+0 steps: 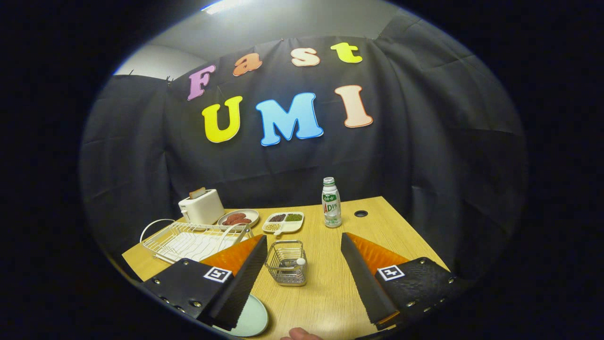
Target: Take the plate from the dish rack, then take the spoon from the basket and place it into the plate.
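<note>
Wire basket (286, 262) sits between the spread, empty claw (304, 245) fingers, a green-labelled bottle (331, 203) beyond.

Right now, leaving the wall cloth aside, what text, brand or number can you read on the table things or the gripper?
Label on the bottle: printed, but too small and blurred to read.
Square markers beside the fingers: black-and-white code patterns, no words.
On the toaster, basket and plate: no text seen.
The gripper is open, the basket just ahead between its fingers.
</note>
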The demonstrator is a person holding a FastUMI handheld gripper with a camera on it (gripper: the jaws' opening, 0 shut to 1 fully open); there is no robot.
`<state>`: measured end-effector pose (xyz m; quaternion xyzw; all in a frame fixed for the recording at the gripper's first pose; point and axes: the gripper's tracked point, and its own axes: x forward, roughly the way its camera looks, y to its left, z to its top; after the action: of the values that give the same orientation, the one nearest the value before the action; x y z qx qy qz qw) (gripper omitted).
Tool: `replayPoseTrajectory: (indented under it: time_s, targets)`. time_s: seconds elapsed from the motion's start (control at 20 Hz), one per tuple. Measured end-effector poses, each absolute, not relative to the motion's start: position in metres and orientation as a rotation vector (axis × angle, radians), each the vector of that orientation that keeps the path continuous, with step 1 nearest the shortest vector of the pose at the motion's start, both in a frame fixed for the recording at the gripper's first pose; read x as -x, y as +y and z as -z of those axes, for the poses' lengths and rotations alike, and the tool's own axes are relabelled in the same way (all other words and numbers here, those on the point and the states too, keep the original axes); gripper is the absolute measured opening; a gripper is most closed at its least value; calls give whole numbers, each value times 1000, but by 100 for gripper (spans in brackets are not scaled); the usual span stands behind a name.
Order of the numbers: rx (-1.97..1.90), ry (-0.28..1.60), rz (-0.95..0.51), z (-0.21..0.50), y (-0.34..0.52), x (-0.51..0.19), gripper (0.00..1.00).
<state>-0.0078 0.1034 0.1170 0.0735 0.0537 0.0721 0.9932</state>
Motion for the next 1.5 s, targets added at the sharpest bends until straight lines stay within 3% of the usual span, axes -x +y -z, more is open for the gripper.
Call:
replayPoseTrajectory:
  time_s: [0.4, 0.6, 0.85, 0.9, 1.0, 1.05, 1.15, 1.5]
  targets:
    - [-64, -36, -178, -92, 120, -24, 97]
    - [-44, -18, -136, -69, 112, -41, 96]
    - [-63, -2, -188, -45, 130, -66, 74]
    - [-63, 9, -190, -39, 129, -71, 74]
    - [-54, -14, -198, -45, 133, -71, 26]
    - [-52, -16, -207, -45, 138, -68, 27]
    - [-29, -16, -195, -49, 141, -68, 10]
    - [-58, 75, -193, -63, 146, -58, 9]
